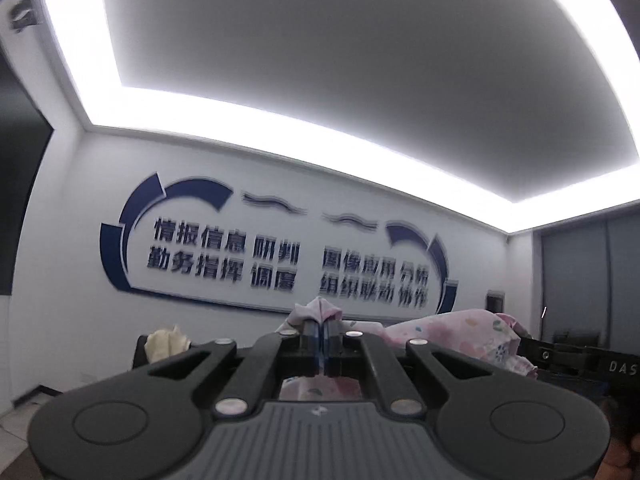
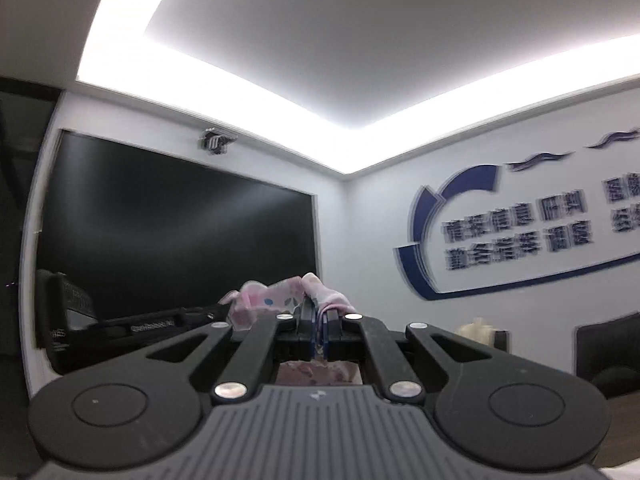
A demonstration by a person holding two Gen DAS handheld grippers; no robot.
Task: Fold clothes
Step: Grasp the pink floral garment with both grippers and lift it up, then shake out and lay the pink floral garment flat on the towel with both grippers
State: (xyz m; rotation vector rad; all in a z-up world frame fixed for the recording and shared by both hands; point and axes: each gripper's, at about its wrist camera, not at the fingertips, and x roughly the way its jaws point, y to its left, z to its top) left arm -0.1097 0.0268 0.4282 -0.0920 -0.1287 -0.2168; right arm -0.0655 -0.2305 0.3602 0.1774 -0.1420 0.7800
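Observation:
Both grippers point up toward the wall and ceiling. My left gripper [image 1: 319, 322] is shut on a pink floral garment [image 1: 460, 336], a bunch of which sticks out past the fingertips; the cloth stretches away to the right. My right gripper [image 2: 319, 312] is shut on the same pink floral garment [image 2: 276, 300], which bunches above the fingertips and trails off to the left. The other gripper's black body shows at the right edge of the left wrist view [image 1: 580, 358] and at the left in the right wrist view [image 2: 160, 324]. The rest of the garment hangs below, hidden by the gripper bodies.
A white wall with blue lettering [image 1: 280, 256] faces me. A large dark screen [image 2: 172, 240] covers the adjoining wall. A cream cloth lump [image 1: 166, 342] sits on a dark chair back. Another dark chair [image 2: 608, 356] stands at the right.

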